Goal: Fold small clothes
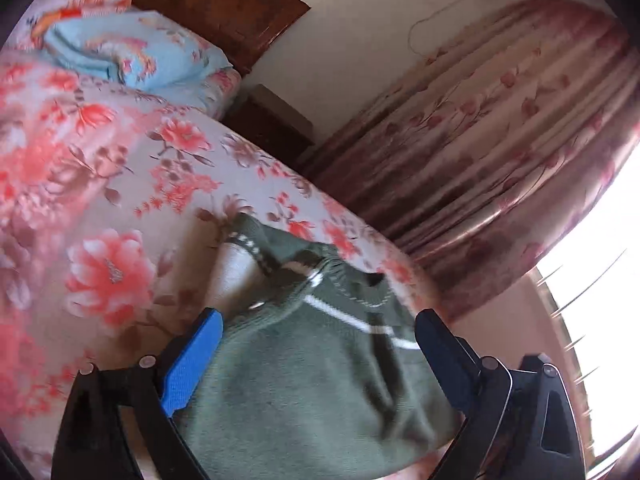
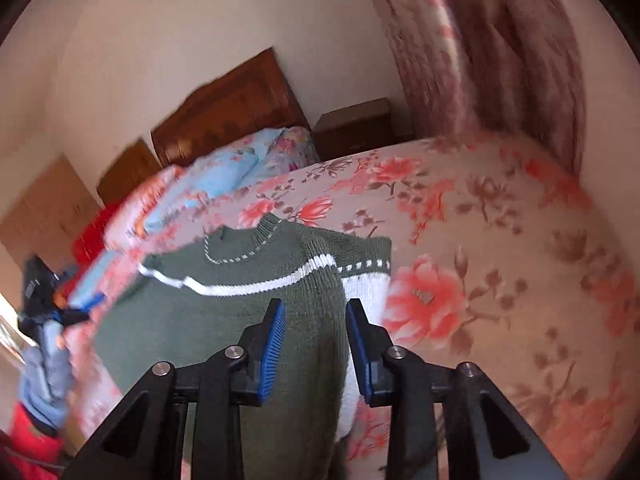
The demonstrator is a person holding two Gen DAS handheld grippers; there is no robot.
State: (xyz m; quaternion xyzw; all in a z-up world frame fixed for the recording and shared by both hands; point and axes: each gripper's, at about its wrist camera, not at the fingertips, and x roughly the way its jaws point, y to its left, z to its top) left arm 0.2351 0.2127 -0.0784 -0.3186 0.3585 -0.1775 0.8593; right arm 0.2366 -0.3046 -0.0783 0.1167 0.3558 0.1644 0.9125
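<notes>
— On the flowered bedspread (image 2: pixel 500 216) we have the green sweater (image 2: pixel 224 320) lying flat, collar toward the far end by the blue pillow (image 2: pixel 236 168) and the wooden headboard (image 2: pixel 228 108). How do our tongs sit?

— We hold the left gripper (image 1: pixel 316 324) low over the cloth, tilted, with its blue fingers (image 1: pixel 192 364) spread wide. The sweater's body fills the gap between them and runs under the camera, but neither finger presses it.

— And the other?

— Our right gripper (image 2: pixel 316 312) points along the bed toward the headboard. Its fingers (image 2: pixel 272 352) are parted, narrower than the left pair, and the sweater's right side runs between them. We see a gap on each side of the knit, so nothing is pinched.

— Where is the sleeve?

— The right sleeve, with its white band, lies folded in just right of our right gripper's fingers. The white stripe crosses the chest beyond the fingertips.

— Anything else nearby?

— Flowered curtains (image 1: pixel 500 128) hang at the far right, with a dark nightstand (image 2: pixel 356 124) beside the headboard.
</notes>
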